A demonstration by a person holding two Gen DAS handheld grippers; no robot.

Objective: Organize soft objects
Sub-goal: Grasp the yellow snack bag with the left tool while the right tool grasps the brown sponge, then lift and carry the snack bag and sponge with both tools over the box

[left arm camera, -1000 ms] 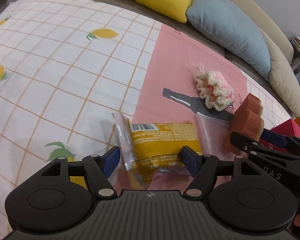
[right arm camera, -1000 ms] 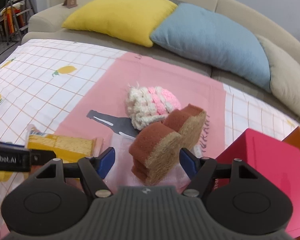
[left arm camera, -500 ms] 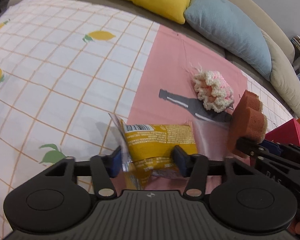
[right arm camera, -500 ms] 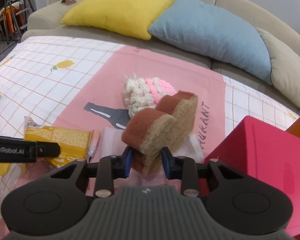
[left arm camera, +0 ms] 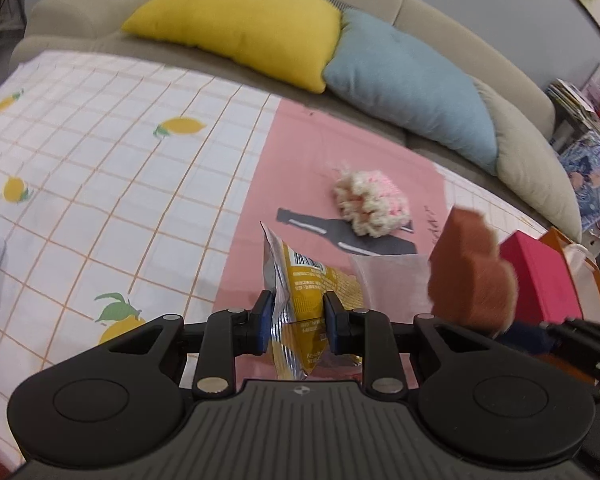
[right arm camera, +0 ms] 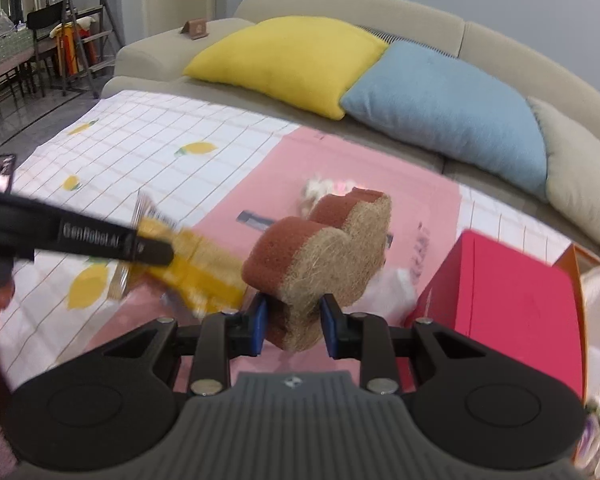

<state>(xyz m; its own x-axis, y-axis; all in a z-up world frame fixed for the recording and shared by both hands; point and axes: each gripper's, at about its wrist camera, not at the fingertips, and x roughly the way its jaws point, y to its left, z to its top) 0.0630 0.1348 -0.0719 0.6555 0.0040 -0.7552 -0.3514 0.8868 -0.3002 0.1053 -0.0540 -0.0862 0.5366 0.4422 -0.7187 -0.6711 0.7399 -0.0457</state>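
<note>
Closest to the left wrist camera, the left gripper (left arm camera: 296,326) has its two blue pads pressed on a yellow snack packet (left arm camera: 312,300), which stands up between them with its silver edge and barcode pointing away from the camera; the packet seems lifted off the cloth, but the contact under it is hidden by the gripper body. In the right wrist view, the right gripper (right arm camera: 293,322) pinches a brown sponge (right arm camera: 320,256) with a rough tan face, and the sponge sticks up and forward from the pads, held in the air. In the same view the left gripper (right arm camera: 156,250) crosses the left side as a dark bar with the blurred packet (right arm camera: 204,272) at its tip. Just behind the packet in the left view lies a thin clear plastic bag (left arm camera: 388,276) on the pink cloth (left arm camera: 300,160), and the sponge (left arm camera: 470,272) appears to the right of it, blurred. Farther to the right stands a red box (left arm camera: 540,276), beside an orange box (left arm camera: 592,272) of which only the edge shows. Beyond the bag, a cream and pink knitted piece (left arm camera: 370,204) rests on the pink cloth, touching a black bottle print. To the left spreads a white checked sheet (left arm camera: 100,160) with lemons. At the back, a yellow cushion (left arm camera: 244,28), a blue cushion (left arm camera: 412,84) and a beige cushion (left arm camera: 536,168) lean on the beige sofa (left arm camera: 440,12).
</note>
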